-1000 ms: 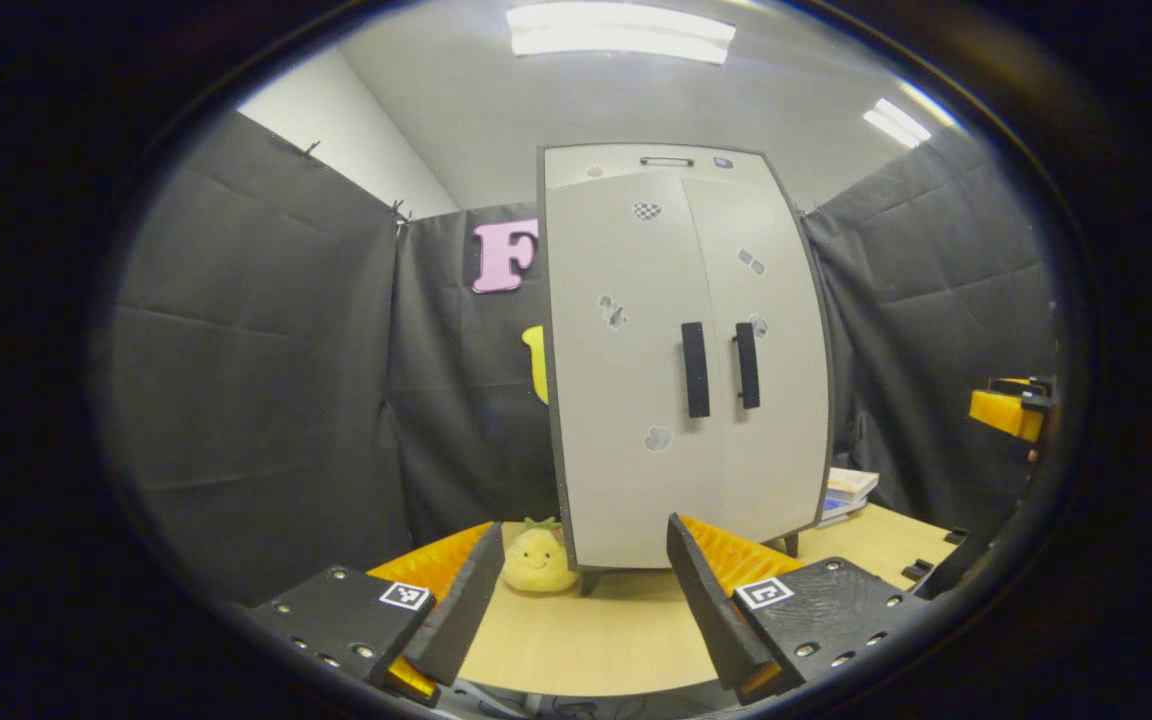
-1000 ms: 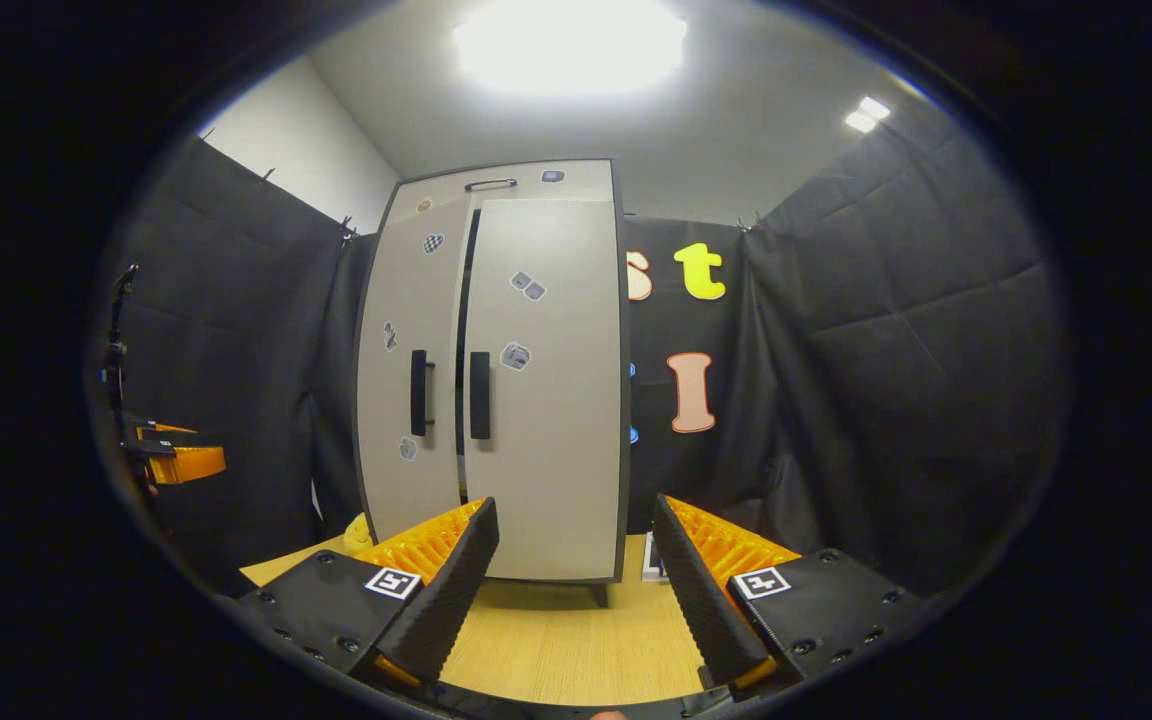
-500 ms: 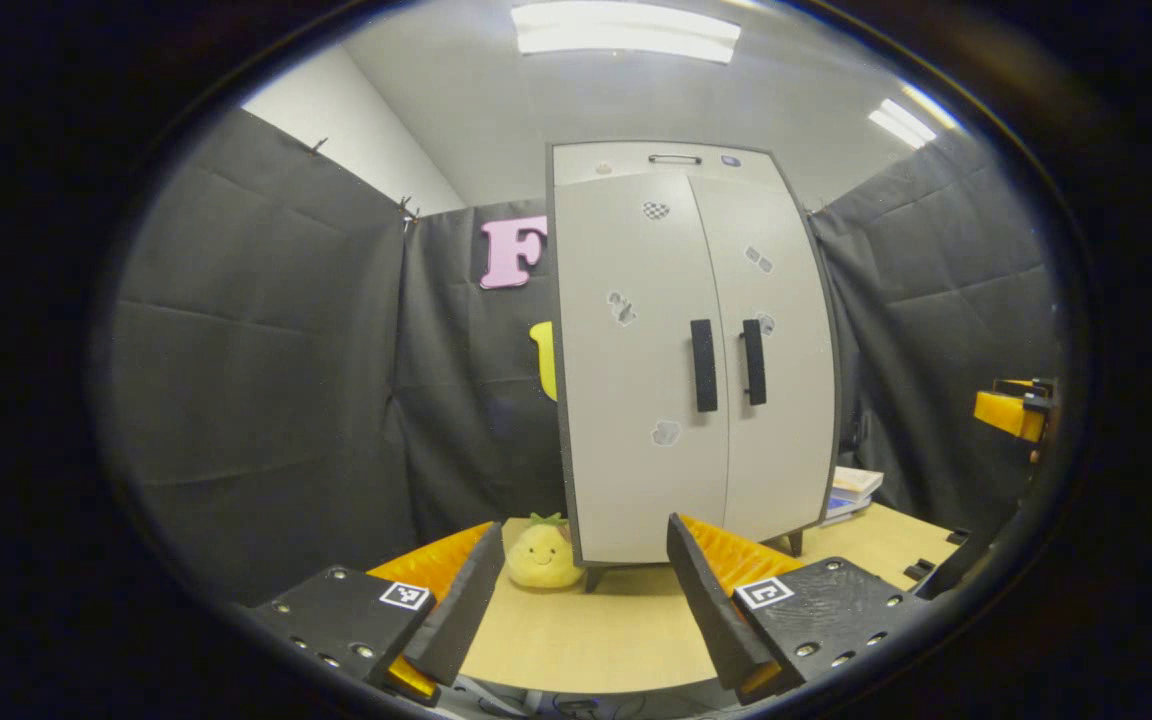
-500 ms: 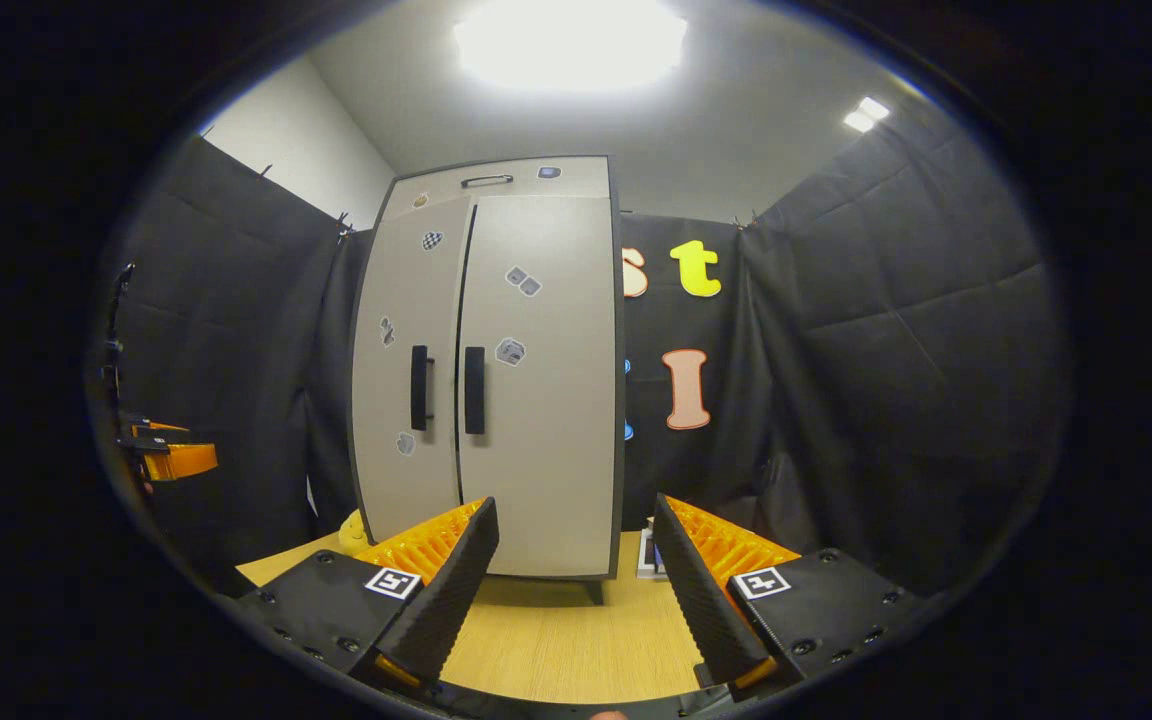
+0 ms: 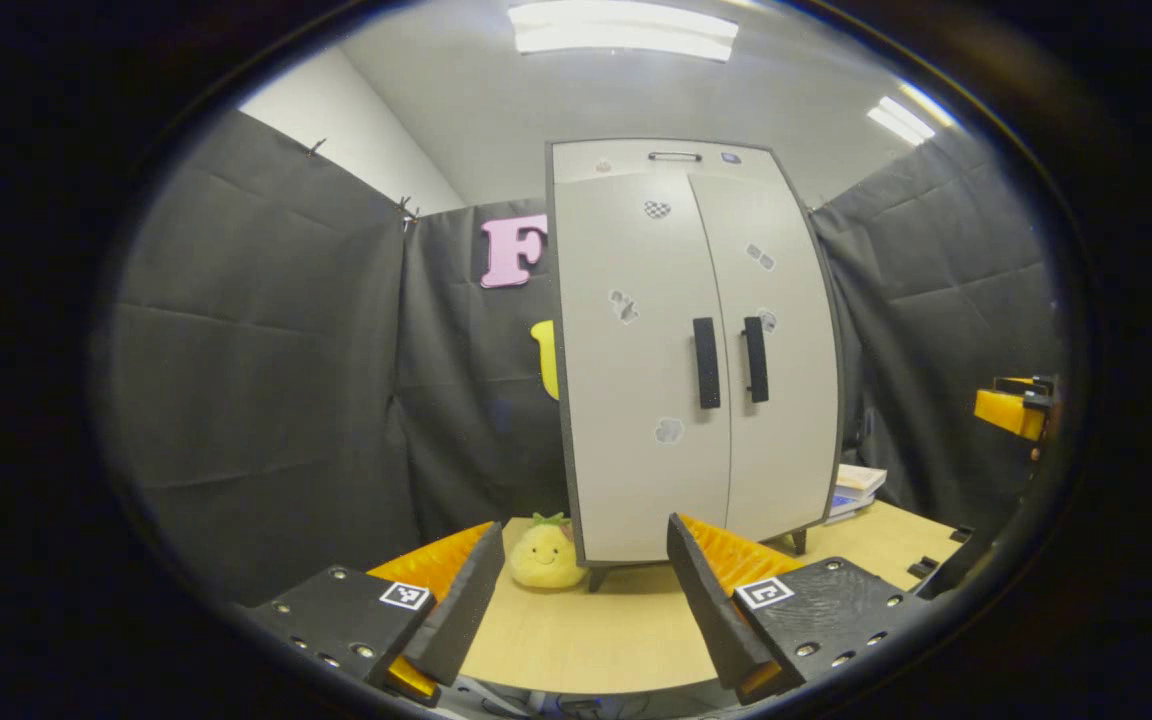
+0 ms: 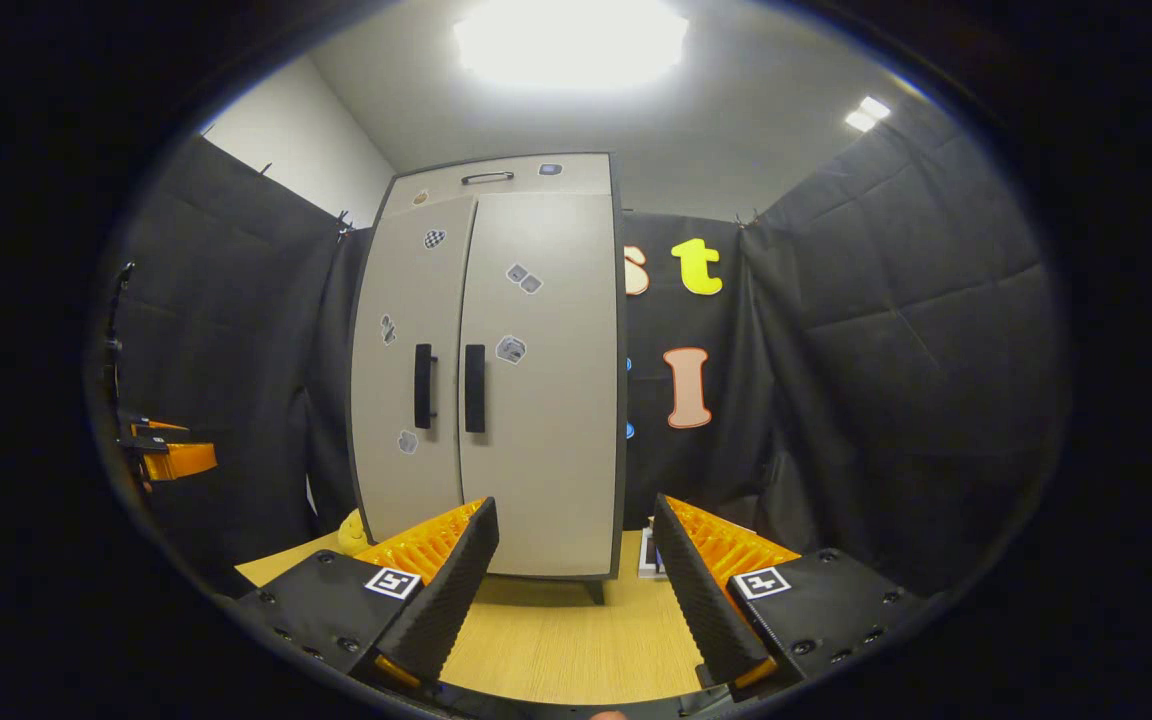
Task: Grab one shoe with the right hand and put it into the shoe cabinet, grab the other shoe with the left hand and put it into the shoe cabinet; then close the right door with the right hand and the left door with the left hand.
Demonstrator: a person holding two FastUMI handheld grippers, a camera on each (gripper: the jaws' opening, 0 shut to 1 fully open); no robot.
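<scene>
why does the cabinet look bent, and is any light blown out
Fisheye bows the shoe cabinet in the left gripper view, its right edge curving; in the right gripper view the ceiling light is blown out to white glare, while the cabinet itself stays sharp and evenly lit.

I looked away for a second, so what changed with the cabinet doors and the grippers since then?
The dark gap between the shoe cabinet doors closed; they now sit flush. Both views show the cabinet a little smaller. The left gripper and right gripper stayed open and empty; the pineapple plush didn't move.

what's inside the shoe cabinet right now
Cannot be seen: both doors of the shoe cabinet are shut, covering the inside. Stickers and two dark handles show on the front.
</scene>
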